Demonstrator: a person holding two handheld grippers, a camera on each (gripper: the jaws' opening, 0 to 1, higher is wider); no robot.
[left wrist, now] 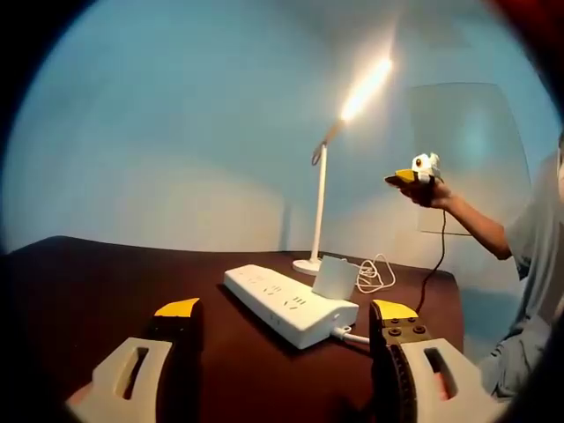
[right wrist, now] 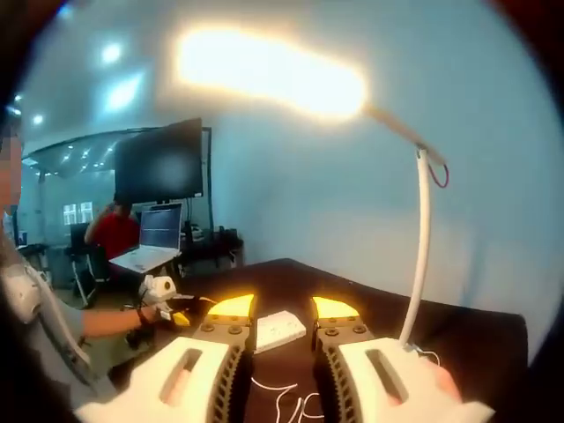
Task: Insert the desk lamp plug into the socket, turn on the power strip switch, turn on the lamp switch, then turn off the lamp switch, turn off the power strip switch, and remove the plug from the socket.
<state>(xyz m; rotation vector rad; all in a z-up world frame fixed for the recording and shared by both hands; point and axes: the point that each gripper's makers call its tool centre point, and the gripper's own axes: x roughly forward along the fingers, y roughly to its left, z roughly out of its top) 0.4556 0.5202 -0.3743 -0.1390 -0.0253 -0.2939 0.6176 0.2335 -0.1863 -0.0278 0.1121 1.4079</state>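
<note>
Lamp (left wrist: 321, 194): lit, base at the table's (left wrist: 106, 282) far edge.
Power strip (left wrist: 289, 305): mid-table, white plug (left wrist: 332, 278) seated, apparently.
Left gripper (left wrist: 286, 310): jaws wide apart, holding nothing.
Right gripper (right wrist: 283, 307): jaws parted, holding nothing, raised beside the lamp.

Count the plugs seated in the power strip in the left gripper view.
1: a white plug stands in the power strip near its right end, in front of the lit lamp's base.

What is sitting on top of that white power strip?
A white plug adapter stands in the power strip near its far end, with the lamp lit behind. Its prongs are hidden inside the socket; the switch can't be made out.
</note>
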